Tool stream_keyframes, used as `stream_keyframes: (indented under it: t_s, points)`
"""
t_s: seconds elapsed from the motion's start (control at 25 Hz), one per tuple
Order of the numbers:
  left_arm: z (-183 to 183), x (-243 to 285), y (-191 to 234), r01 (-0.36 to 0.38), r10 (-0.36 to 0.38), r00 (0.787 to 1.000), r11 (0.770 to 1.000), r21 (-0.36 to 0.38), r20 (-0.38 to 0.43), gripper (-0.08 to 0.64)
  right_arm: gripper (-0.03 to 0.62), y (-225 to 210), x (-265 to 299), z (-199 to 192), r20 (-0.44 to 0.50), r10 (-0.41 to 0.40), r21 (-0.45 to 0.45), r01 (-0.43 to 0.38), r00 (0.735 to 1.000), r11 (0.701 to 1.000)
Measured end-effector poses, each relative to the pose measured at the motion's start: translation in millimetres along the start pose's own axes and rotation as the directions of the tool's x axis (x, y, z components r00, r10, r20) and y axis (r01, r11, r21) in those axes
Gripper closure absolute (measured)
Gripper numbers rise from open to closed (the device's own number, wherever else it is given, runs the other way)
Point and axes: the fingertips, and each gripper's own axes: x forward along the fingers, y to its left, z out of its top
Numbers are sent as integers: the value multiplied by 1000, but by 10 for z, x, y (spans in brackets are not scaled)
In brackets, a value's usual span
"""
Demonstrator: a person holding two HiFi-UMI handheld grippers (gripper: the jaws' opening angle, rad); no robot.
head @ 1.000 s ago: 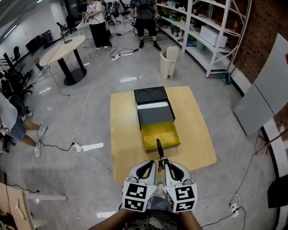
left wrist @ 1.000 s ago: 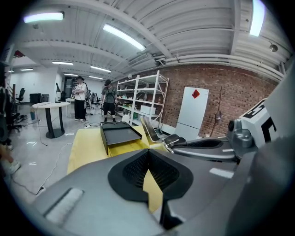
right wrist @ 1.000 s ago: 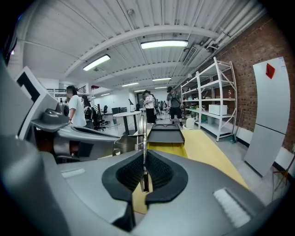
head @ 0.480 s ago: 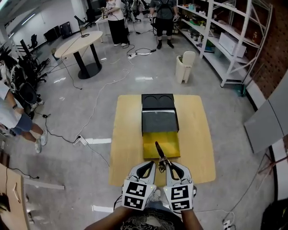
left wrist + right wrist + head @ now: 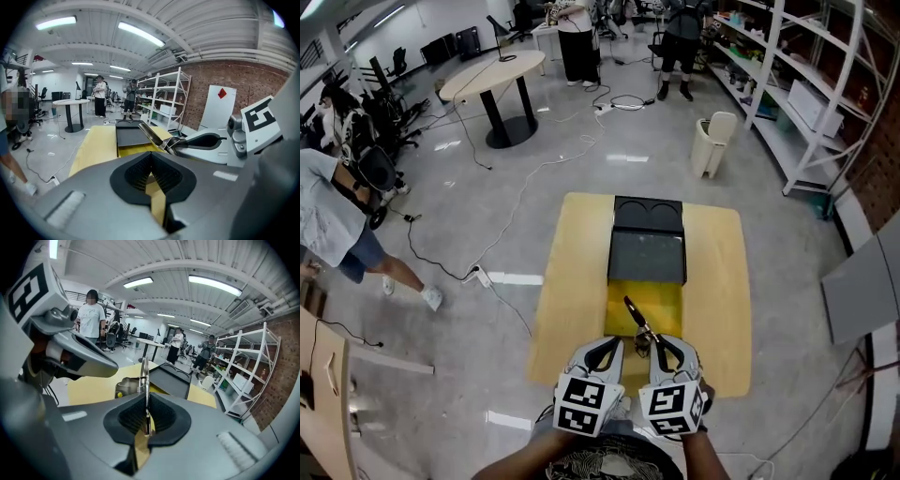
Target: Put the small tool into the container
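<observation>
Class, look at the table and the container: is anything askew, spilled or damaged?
Nothing stands out. The container lies square on the table, nothing is spilled, and the right tool grips the small metal implement cleanly near its yellow end.

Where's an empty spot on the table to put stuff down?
Bare table wood runs along the left and right of the black case and yellow tray. The near middle is crowded: the left gripper and the right gripper, which holds the small tool.
</observation>
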Motion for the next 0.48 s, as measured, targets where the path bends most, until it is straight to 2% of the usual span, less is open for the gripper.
stream_keyframes:
  t_s: [0.2, 0.48]
  points:
    - [77, 172, 367, 6, -6, 1000, 1000, -10, 1, 554, 584, 12, 410, 144, -20, -22, -73, 21, 1000, 997]
    - [225, 614, 809, 26, -26, 1000, 999, -30, -1, 554, 584, -82, 1053, 203, -74, -22, -117, 13, 997, 993]
